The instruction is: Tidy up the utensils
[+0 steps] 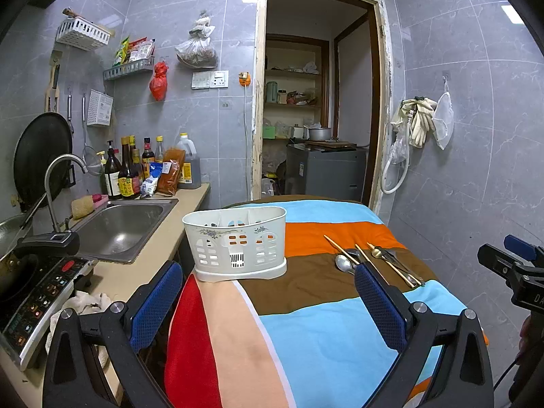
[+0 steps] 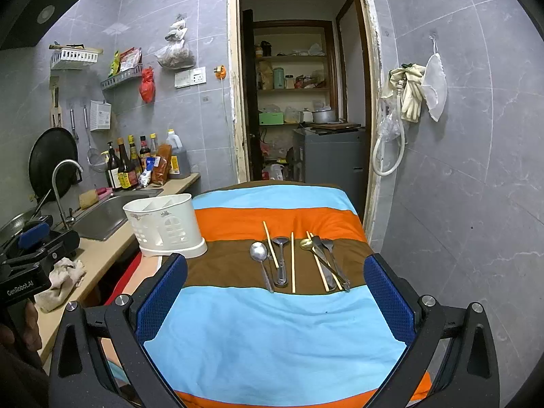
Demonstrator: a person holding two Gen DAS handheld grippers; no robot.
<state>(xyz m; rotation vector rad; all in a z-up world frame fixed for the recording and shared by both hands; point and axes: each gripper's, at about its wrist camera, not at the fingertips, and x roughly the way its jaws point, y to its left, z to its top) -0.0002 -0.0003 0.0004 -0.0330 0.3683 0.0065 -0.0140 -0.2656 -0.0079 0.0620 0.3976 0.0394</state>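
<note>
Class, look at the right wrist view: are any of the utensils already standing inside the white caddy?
No. The spoons and chopsticks all lie flat on the striped cloth, beside the white caddy.

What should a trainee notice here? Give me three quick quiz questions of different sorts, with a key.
1. True or false: the left claw is shut on a spoon.
2. The white basket stands on: A) the striped cloth B) the sink C) the stove.
3. Fill in: the spoons and chopsticks lie on the ____ stripe.

Key: 1 false, both it and the right claw are open and empty; 2 A; 3 brown.
</note>
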